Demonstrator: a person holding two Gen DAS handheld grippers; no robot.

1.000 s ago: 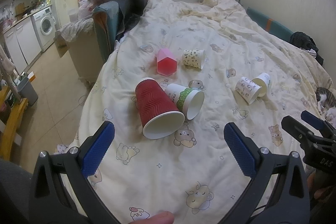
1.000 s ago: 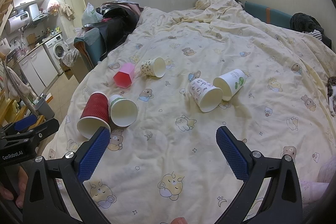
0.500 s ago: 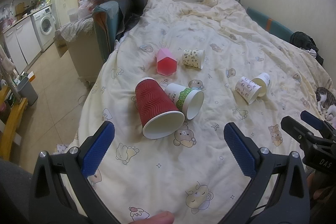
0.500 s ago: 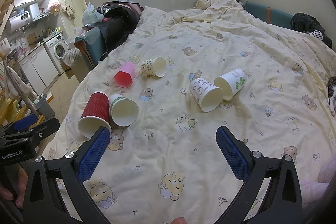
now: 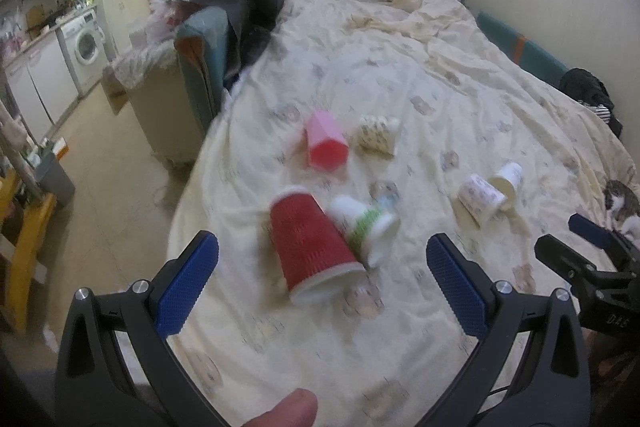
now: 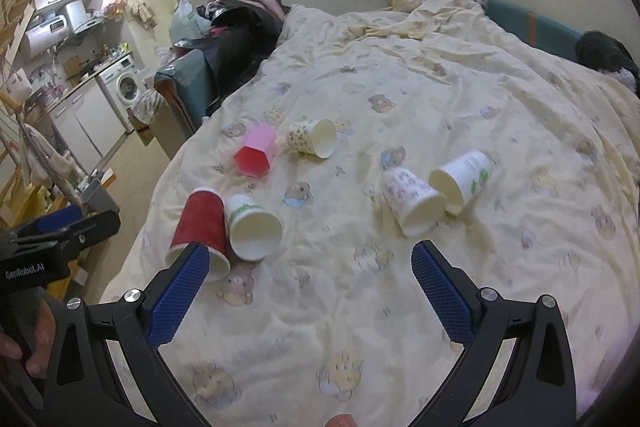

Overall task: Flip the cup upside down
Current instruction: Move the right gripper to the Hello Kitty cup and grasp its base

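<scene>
The left gripper [image 5: 322, 279], spread and empty, has moved closer to the red cup [image 5: 312, 247] lying sideways near the bed's [image 6: 400, 327] left edge. Right gripper [image 6: 310, 291] likewise spread, holding nothing.

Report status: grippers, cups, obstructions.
Left gripper and right gripper open, empty. Red cup on its side, touching green-banded cup. Nothing blocks it.

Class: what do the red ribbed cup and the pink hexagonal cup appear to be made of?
Red ribbed cup: probably paper, matte, with a corrugated sleeve and white rolled rim. Pink hexagonal cup: likely plastic, smooth with flat facets and a glossier, slightly translucent look.
</scene>
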